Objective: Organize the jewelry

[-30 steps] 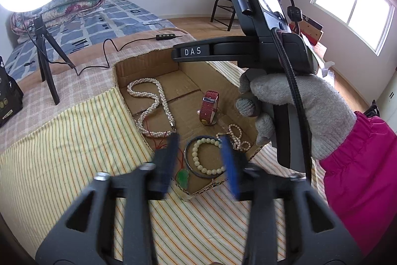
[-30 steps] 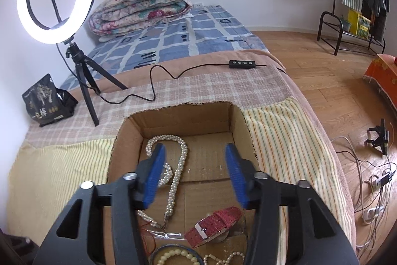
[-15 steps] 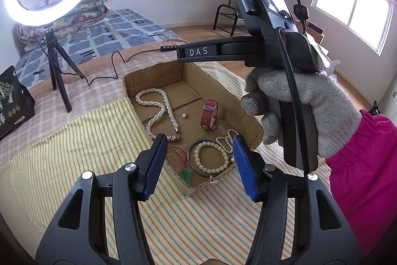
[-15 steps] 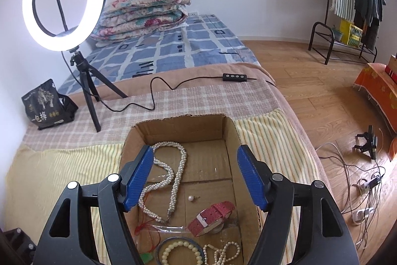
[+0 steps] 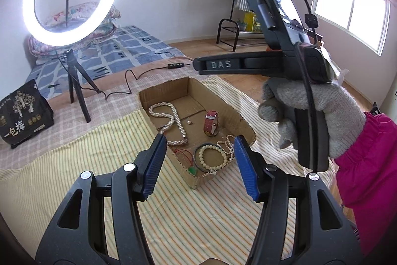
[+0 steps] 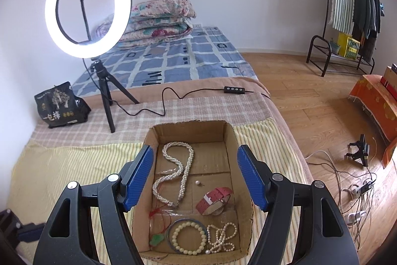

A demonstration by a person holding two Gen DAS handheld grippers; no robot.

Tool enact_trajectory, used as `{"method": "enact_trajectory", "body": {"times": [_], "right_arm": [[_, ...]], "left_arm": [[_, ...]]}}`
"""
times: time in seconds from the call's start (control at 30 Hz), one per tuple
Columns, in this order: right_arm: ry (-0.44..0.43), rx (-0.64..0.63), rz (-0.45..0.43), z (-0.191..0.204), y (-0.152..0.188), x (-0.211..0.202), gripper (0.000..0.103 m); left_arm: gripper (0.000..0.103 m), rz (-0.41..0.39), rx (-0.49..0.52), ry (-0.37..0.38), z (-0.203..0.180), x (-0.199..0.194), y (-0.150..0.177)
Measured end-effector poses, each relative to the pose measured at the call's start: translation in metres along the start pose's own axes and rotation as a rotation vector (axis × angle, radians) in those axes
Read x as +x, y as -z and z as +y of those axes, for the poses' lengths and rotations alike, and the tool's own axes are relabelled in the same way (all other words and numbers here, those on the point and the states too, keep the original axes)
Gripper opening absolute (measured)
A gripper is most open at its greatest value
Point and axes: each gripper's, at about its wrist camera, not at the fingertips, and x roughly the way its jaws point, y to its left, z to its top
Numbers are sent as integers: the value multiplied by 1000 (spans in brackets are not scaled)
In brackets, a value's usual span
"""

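Note:
A shallow cardboard box [image 6: 233, 138] [image 5: 245, 123] lies on the striped cloth. It holds a long pearl necklace [image 6: 184, 165] [image 5: 173, 116], a loose pearl [image 6: 197, 182], a red watch [image 6: 214, 198] [image 5: 211, 122], a cream bead bracelet [image 6: 188, 237] [image 5: 212, 157], a small pearl strand [image 6: 223, 237] and a green pendant on red cord [image 6: 156, 239]. My left gripper [image 5: 198, 163] is open and empty, above the box's near end. My right gripper [image 6: 194, 178] is open and empty, raised over the box; its body shows in the left wrist view [image 5: 285, 61], held by a gloved hand.
A lit ring light on a tripod [image 6: 86, 6] stands behind the box, its cable [image 6: 173, 96] trailing across the blanket. A black bag [image 6: 60, 106] sits at the left. Folded quilts [image 6: 158, 19] lie at the far end. The bed edge and wooden floor [image 6: 310, 103] are to the right.
Both grippers have pulled up and back from the box, so it looks smaller and farther. Both sets of jaws have opened wider. The jewelry has not moved.

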Motion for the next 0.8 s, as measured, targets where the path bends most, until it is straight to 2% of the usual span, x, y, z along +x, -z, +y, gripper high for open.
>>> {"method": "enact_trajectory", "body": {"times": [0.2, 0.27, 0.33, 0.4, 0.6, 0.73, 0.8], "right_arm": [[28, -37, -16, 9, 7, -26, 70], [35, -45, -25, 11, 10, -36, 71], [47, -51, -38, 13, 15, -48, 75], [48, -52, -56, 15, 19, -59, 78], [52, -60, -102, 22, 33, -91, 79], [68, -70, -120, 28, 41, -109, 79], [79, -73, -143, 29, 46, -119, 80]], "left_arm": [[58, -20, 5, -29, 8, -22, 7], [61, -26, -6, -35, 12, -29, 9], [66, -40, -18, -39, 15, -38, 11], [67, -56, -25, -47, 18, -46, 13], [67, -96, -25, -60, 17, -69, 13], [78, -133, -16, -72, 13, -84, 15], [79, -142, -10, -78, 11, -88, 16]]}}
